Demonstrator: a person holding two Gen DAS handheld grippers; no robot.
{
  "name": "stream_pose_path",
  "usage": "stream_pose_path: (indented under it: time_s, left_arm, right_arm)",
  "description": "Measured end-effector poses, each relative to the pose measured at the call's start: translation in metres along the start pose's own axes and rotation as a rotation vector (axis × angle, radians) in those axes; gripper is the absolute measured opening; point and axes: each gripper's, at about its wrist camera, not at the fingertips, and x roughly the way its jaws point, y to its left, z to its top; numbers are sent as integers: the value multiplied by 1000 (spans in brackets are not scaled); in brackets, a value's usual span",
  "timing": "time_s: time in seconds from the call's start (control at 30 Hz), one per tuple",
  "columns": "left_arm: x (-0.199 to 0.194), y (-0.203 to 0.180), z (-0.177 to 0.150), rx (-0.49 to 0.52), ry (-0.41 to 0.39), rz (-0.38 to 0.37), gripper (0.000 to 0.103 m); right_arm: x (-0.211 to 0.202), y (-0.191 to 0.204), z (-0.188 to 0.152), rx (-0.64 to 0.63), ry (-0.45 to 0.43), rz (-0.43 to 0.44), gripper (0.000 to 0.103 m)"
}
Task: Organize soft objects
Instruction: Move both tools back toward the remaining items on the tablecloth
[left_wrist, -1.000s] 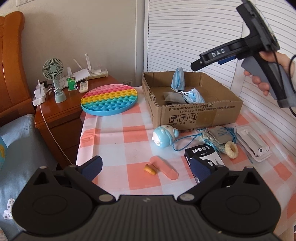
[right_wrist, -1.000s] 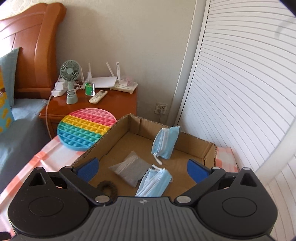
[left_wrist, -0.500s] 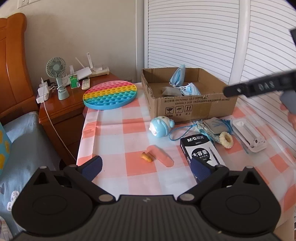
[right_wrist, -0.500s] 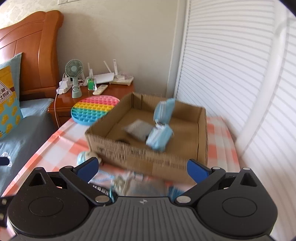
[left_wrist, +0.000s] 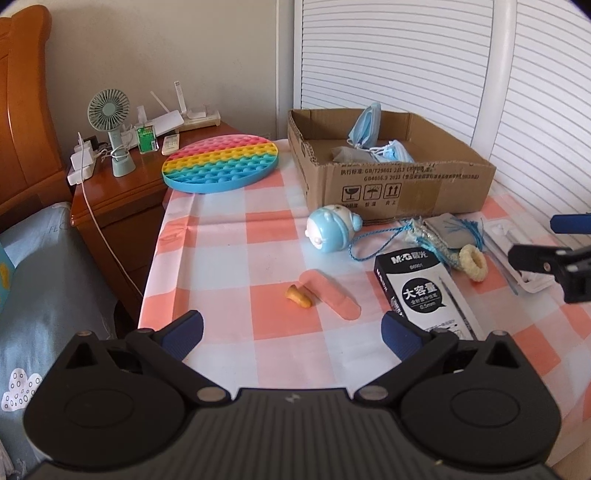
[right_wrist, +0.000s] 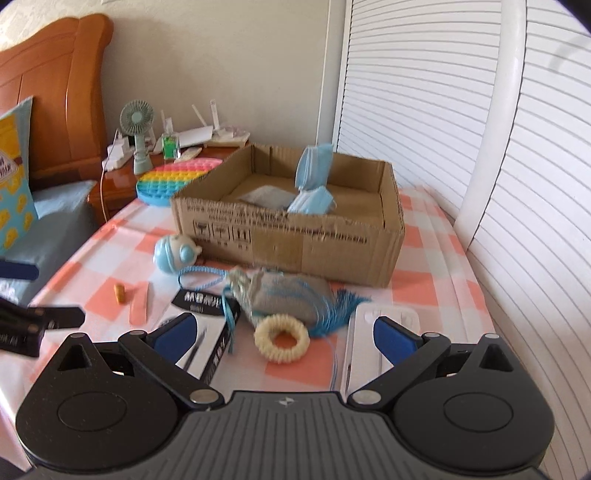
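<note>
A cardboard box (left_wrist: 399, 184) (right_wrist: 295, 240) at the table's back holds blue face masks (right_wrist: 312, 184) and a grey pouch (right_wrist: 266, 195). In front of it lie a grey sachet with blue tassel (right_wrist: 291, 295), a cream hair ring (right_wrist: 282, 338) (left_wrist: 472, 261), a blue round toy (left_wrist: 332, 230) (right_wrist: 173, 253), an orange earplug (left_wrist: 298, 295) and a pink strip (left_wrist: 334, 295). My left gripper (left_wrist: 291, 332) is open and empty over the front edge. My right gripper (right_wrist: 282, 332) is open and empty, just above the hair ring.
A black pen box (left_wrist: 424, 288) and a white case (right_wrist: 380, 343) lie near the soft things. A rainbow pop mat (left_wrist: 221, 162) overhangs the table's back left. A nightstand (left_wrist: 122, 192) with a fan stands left; louvred doors close the right.
My right gripper has pulled back from over the box and dropped low over the hair ring and sachet. My left gripper has drawn back a little.
</note>
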Motion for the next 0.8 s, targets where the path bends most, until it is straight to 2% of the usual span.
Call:
stream_pose_path:
  time_s: [0.2,0.6,0.8]
  left_arm:
    - [23,-1,-1,52,31,-6,102]
    - [62,-1,-3,125,126,-116,103]
    - [68,6,-1,172,108,-174,103]
  right_arm:
    - [8,-6,-11,13,27,-5,103]
    - [30,-11,-12,22,56,-1,103]
    - [35,-11,-8,21,53,8,103]
